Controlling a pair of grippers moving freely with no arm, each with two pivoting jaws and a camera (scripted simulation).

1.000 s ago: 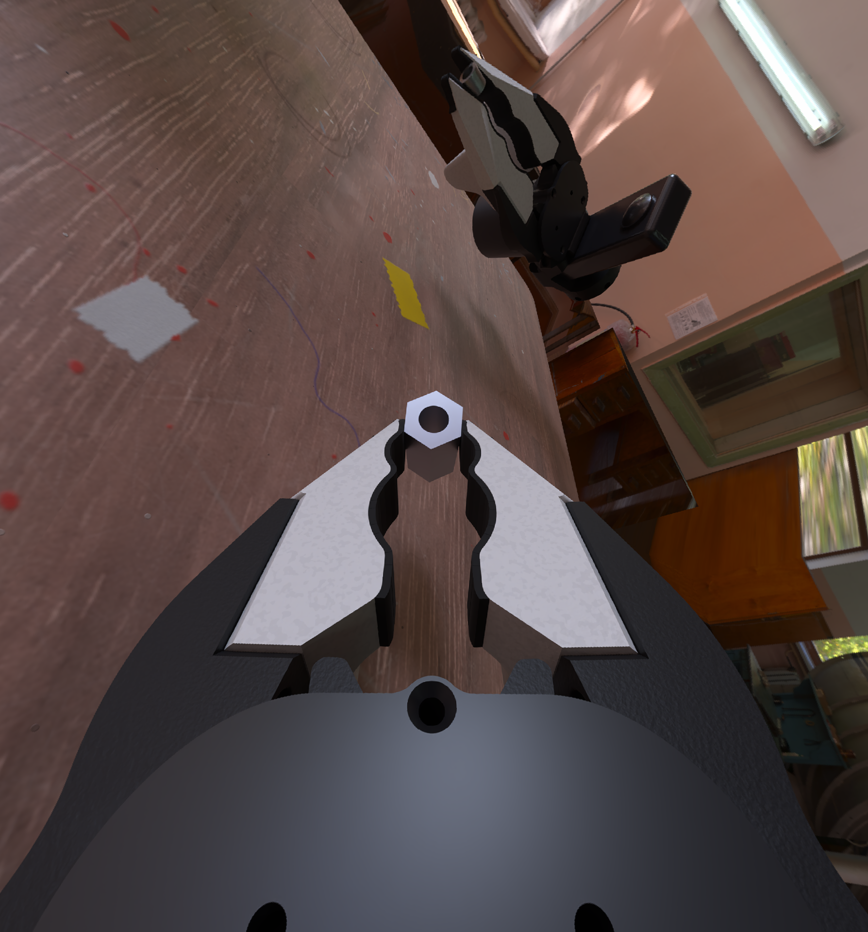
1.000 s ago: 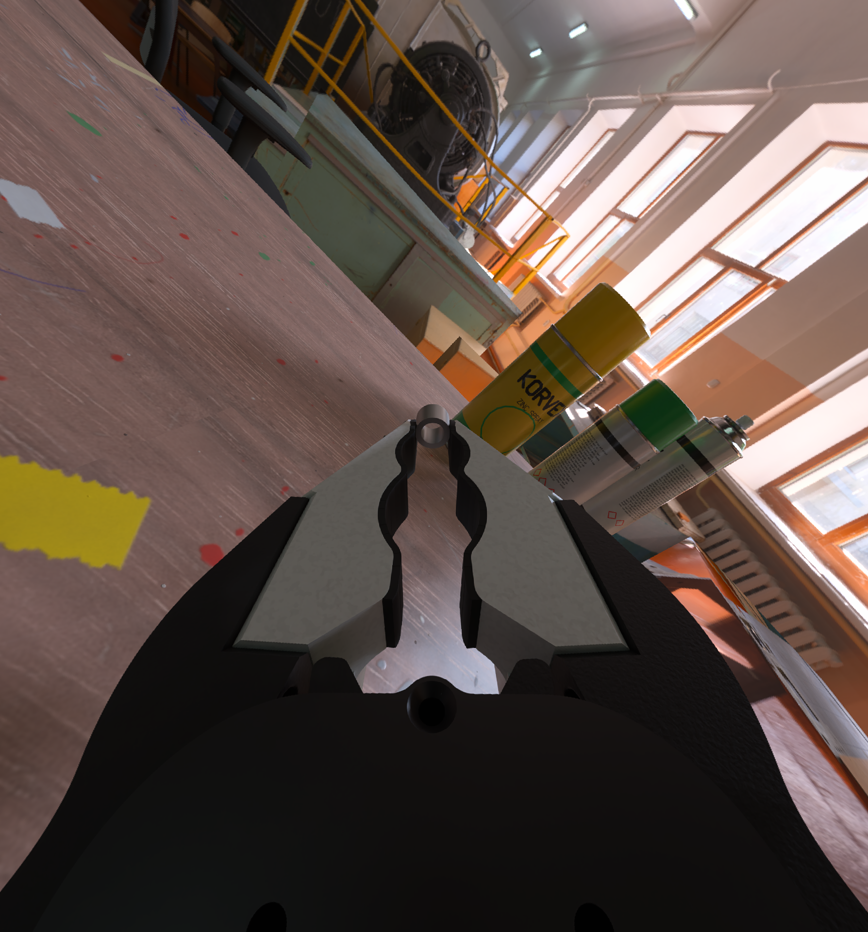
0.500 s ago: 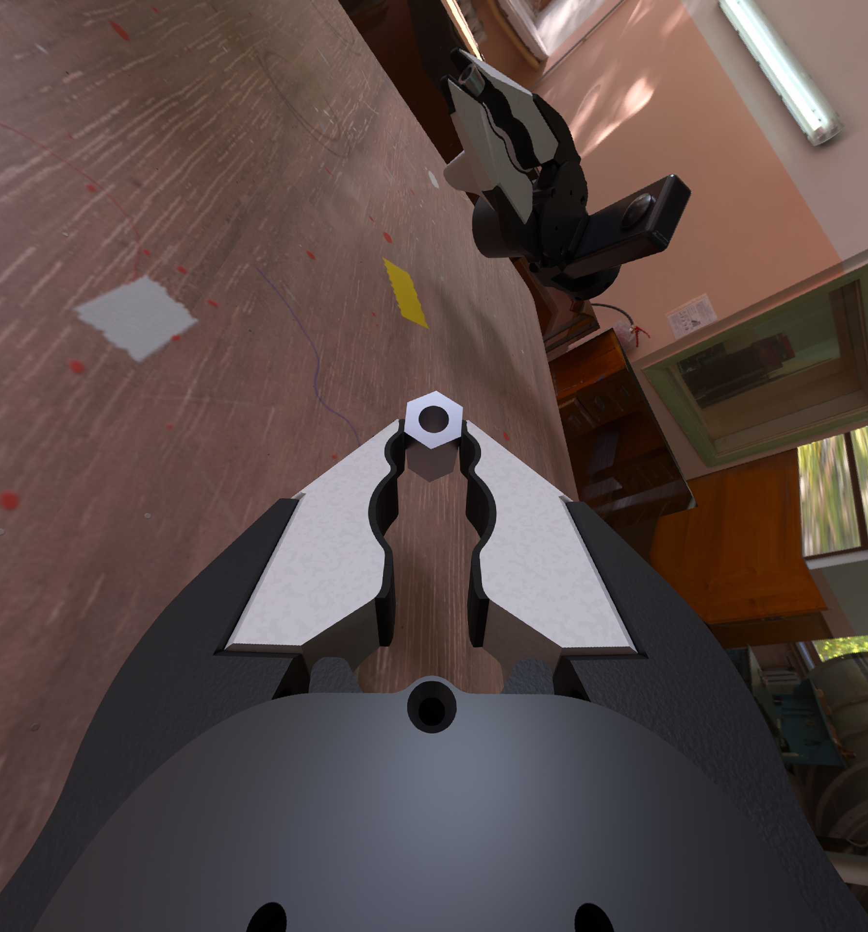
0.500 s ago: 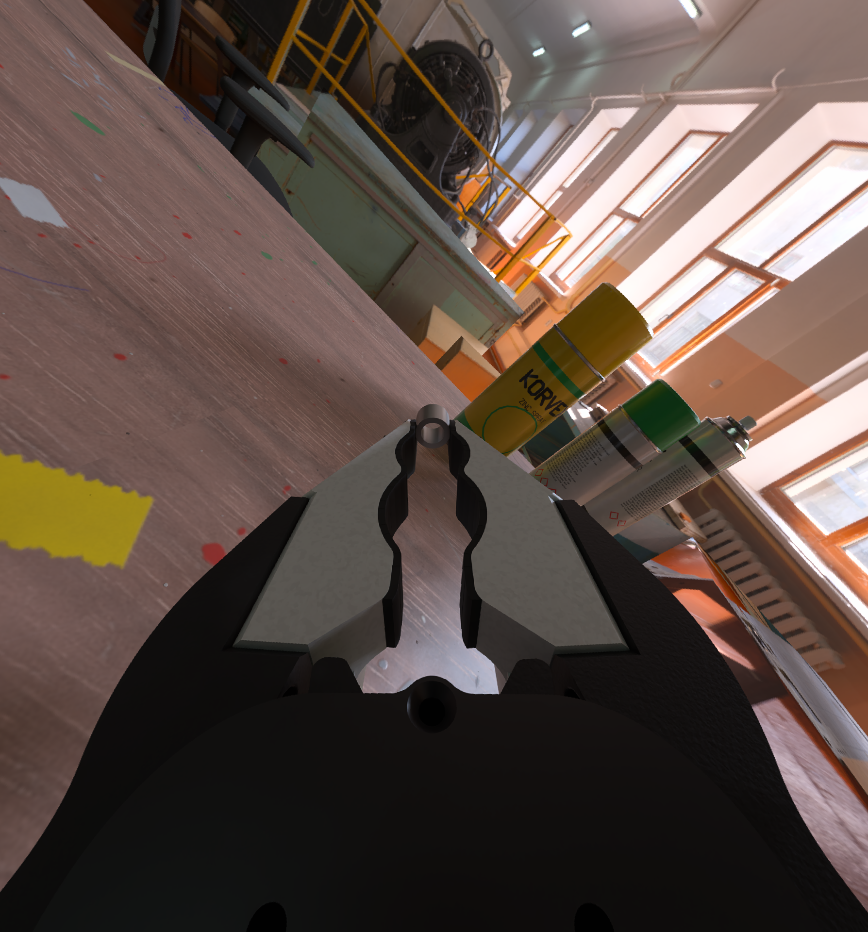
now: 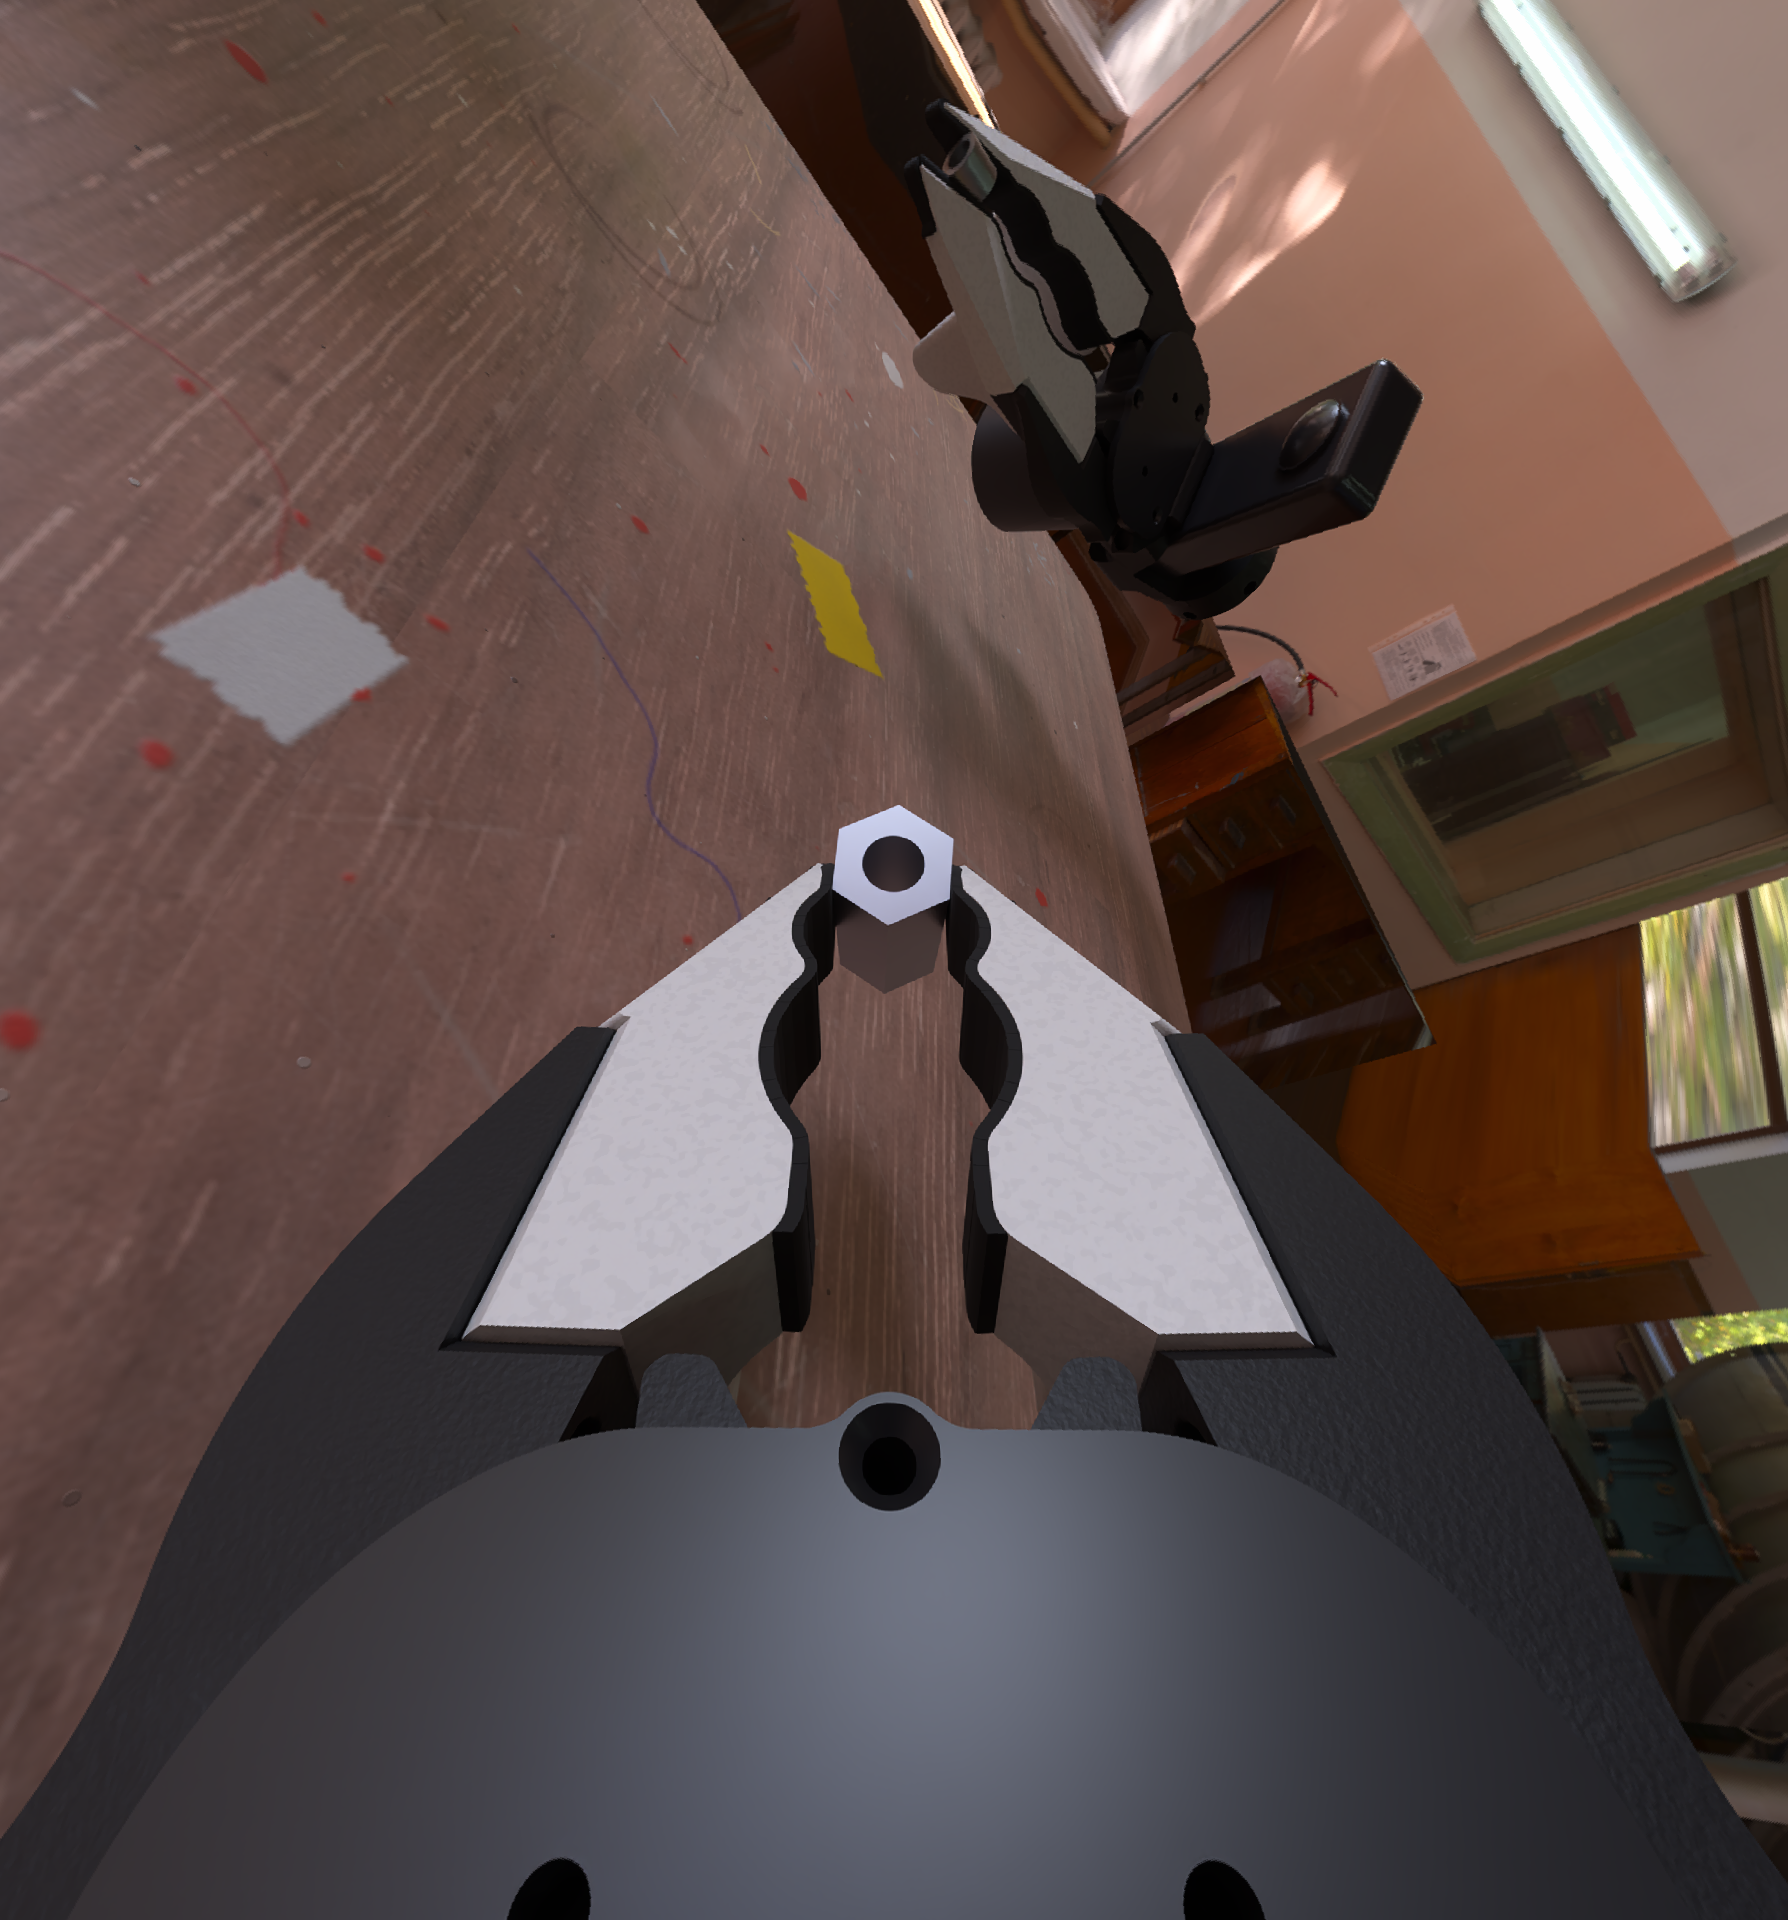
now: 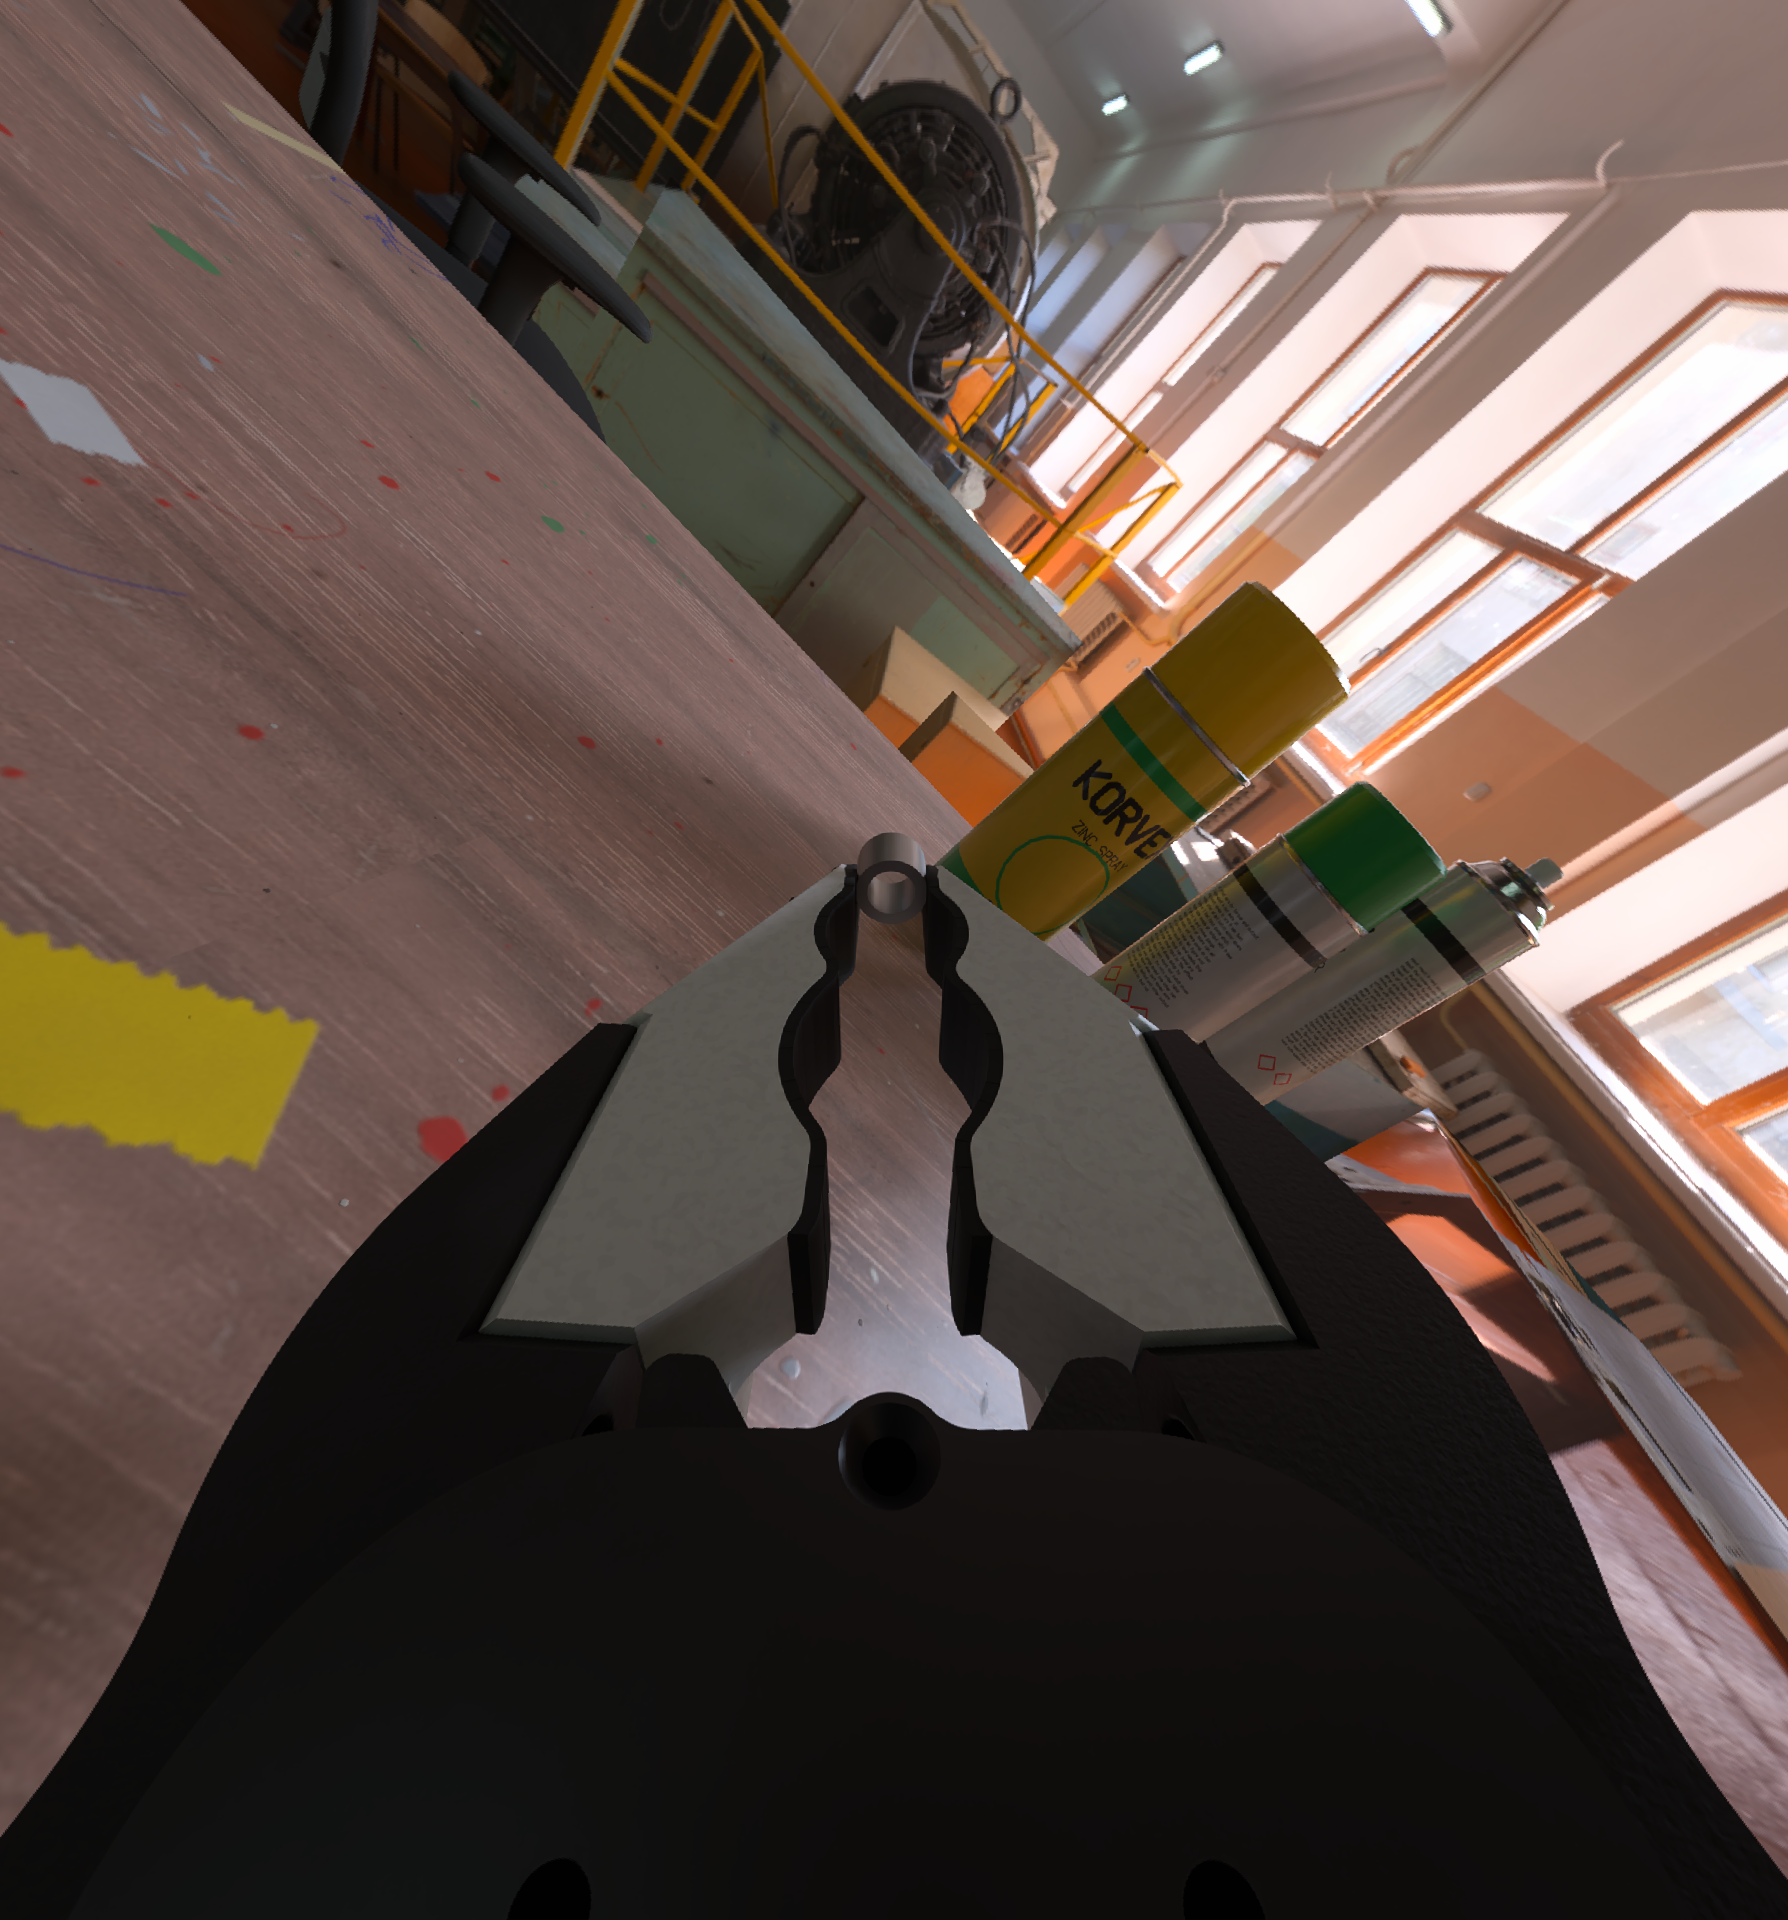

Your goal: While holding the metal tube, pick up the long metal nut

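My left gripper (image 5: pixel 891 902) is shut on the long metal nut (image 5: pixel 890 883), a silver hexagonal nut held at the fingertips with its bore facing the camera, above the brown wooden table (image 5: pixel 350 364). My right gripper (image 6: pixel 892 896) is shut on the small grey metal tube (image 6: pixel 892 889), held at its fingertips above the table (image 6: pixel 298 675). The right gripper also shows in the left wrist view (image 5: pixel 973 166), far off over the table's edge, with the tube (image 5: pixel 966 158) at its tip.
A grey patch (image 5: pixel 277 655) and a yellow patch (image 5: pixel 836 608) mark the table. Three spray cans stand near the table's edge: yellow (image 6: pixel 1150 779), green-capped (image 6: pixel 1285 925) and grey (image 6: pixel 1389 987). The yellow patch (image 6: pixel 111 1039) lies left of the right gripper.
The right wrist view has shifted slightly; the yellow patch and cans drift a little. The left gripper holds still with the nut.
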